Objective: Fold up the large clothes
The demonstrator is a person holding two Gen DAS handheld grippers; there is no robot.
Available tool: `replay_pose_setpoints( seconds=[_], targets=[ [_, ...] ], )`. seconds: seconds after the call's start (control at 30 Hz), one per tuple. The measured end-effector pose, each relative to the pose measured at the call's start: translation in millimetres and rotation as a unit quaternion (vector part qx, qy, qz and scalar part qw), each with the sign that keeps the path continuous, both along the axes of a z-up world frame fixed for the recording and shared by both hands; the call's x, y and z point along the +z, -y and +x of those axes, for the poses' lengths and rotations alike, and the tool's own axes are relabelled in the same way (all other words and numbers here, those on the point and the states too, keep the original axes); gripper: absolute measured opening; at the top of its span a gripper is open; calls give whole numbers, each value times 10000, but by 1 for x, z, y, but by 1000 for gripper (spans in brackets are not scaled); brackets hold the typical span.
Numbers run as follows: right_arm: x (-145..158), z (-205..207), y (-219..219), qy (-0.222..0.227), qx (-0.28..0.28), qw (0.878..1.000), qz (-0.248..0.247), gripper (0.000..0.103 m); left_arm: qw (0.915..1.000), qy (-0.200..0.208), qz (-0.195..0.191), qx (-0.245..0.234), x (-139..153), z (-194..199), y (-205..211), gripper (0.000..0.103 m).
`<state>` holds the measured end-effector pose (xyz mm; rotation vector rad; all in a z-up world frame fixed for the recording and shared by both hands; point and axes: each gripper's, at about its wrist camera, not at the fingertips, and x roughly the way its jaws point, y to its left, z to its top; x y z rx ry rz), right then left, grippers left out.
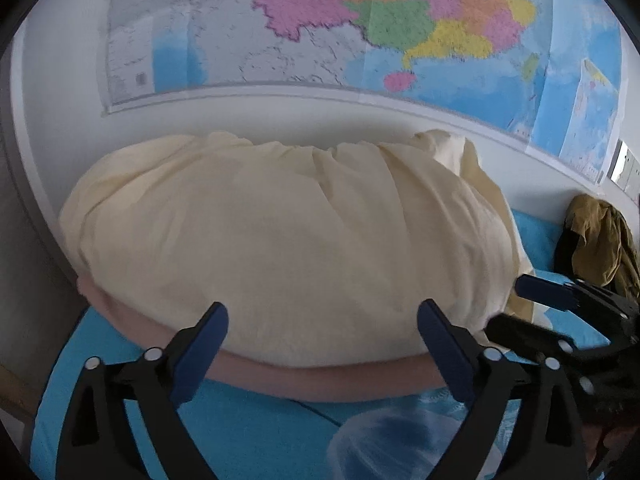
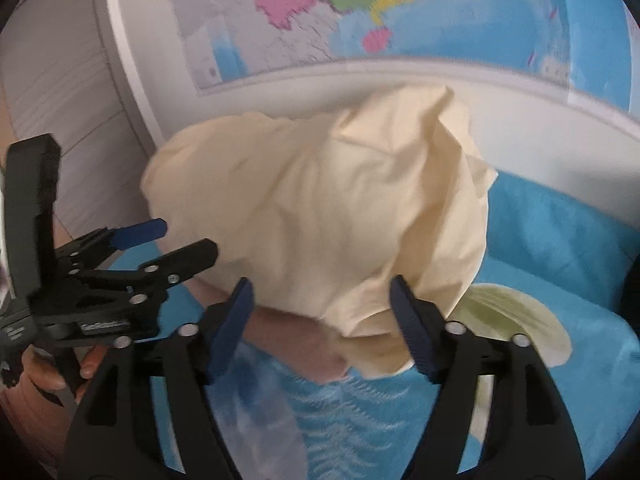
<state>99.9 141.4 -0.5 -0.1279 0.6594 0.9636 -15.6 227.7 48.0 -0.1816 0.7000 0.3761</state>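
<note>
The left gripper [image 1: 322, 322] has a black plastic frame of two curved arms with long cut-out slots, each arm ending in a dark blue ribbed pad [image 1: 200, 356]. Round silver pivot pins [image 1: 152, 354] sit on the arms just behind the pads. The right gripper [image 2: 322, 312] is built the same way. On the left gripper's body, behind its fingers, is small white lettering [image 2: 103, 326], too blurred to read.
</note>
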Motion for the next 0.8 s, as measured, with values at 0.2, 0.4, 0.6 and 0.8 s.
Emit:
replay_pose_setpoints(
  seconds=[0.2, 0.4, 0.6, 0.8],
  targets=[
    [7, -26, 8, 352, -183, 9992, 95, 97, 9993, 115, 153, 315, 7, -29, 14, 97],
    [2, -49, 23, 484, -230, 9985, 71, 97, 9980, 55, 245, 576, 1, -57, 31, 97],
    [-6, -63, 36, 399, -265, 9988, 81, 97, 9968, -34, 51, 800, -6, -79, 40, 97],
    [-10, -76, 49, 363, -263, 9989, 112, 97, 9953, -7, 131, 960, -2, -95, 46, 97]
  ],
)
